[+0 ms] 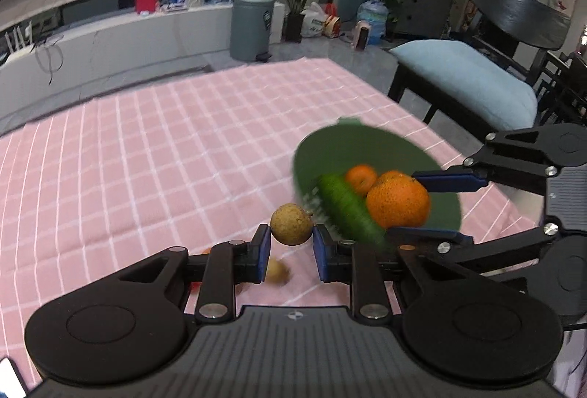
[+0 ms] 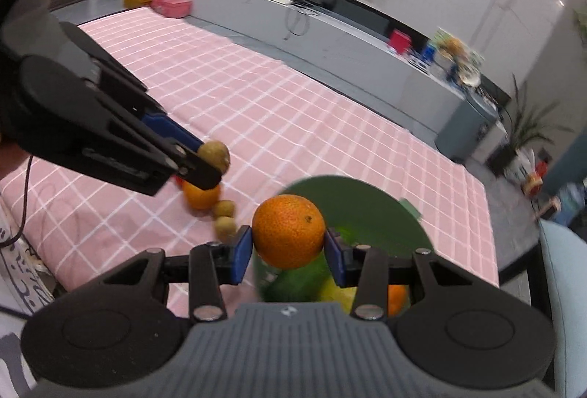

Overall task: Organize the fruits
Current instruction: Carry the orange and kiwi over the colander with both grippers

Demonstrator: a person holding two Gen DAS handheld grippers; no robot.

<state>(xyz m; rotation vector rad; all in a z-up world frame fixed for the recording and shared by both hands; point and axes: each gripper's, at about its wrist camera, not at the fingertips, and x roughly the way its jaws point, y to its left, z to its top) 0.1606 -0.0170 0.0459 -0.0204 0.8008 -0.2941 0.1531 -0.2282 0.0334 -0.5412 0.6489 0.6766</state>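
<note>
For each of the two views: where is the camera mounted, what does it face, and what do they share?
Left wrist: on the left gripper, facing the pink checked tablecloth; pads clamp a small round tan fruit.
Right wrist: on the right gripper, facing the green bowl; pads clamp an orange mandarin.
Shared: both fruits, bowl, each other's gripper.

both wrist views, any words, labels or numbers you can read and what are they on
No text can be read.
Green bowl: white lettering on its wall, too blurred.
Grey bin: a label, too small.
Printed fabric at the left edge: characters, distorted and unreadable.
</note>
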